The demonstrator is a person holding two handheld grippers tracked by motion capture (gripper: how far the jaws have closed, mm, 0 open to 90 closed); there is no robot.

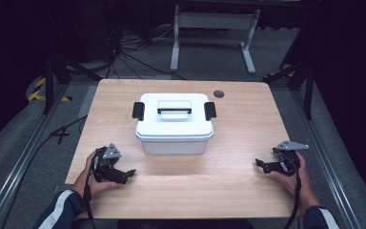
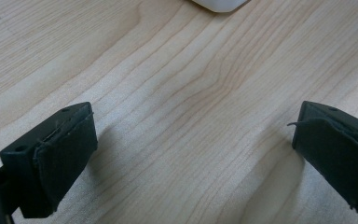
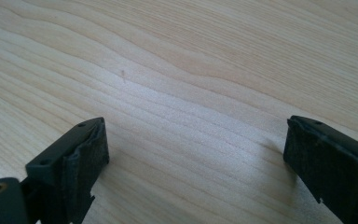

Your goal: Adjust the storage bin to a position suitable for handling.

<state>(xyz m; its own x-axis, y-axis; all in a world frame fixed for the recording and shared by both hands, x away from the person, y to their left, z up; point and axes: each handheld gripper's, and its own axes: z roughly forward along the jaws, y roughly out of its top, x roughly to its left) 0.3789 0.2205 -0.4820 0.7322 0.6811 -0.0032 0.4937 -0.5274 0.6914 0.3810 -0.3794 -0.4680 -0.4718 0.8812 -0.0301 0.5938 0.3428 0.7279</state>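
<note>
Nearest the camera, a person's two forearms in dark sleeves w/ white stripes come in from the bottom edge, each hand holding a two-jaw gripper low over a pale wood table (image 1: pixel 228 191). Left gripper (image 1: pixel 128 174) sits near the front-left of the tabletop, jaws spread wide, nothing between them; the left gripper view confirms bare wood grain between the black pads, w/ a white corner of the box at the top edge. Right gripper (image 1: pixel 261 165) sits near the front-right, jaws also spread wide and empty, pointing inward toward the table's middle.

Centre of the table, toward the far side, well apart from both grippers: a white plastic storage box (image 1: pixel 174 133) w/ lid on. A black latch (image 1: pixel 138 110) clips the lid at the left end, another black latch (image 1: pixel 210 110) at the right. A fold-down carry handle (image 1: pixel 174 108) lies flat on the lid top.

Judgement: box looks rigid, smooth, prob. light if empty; contents unknown. Slick walls are too wide for one pinch. Best holds are the latches, one per gripper, or the handle bar once lifted.
</note>
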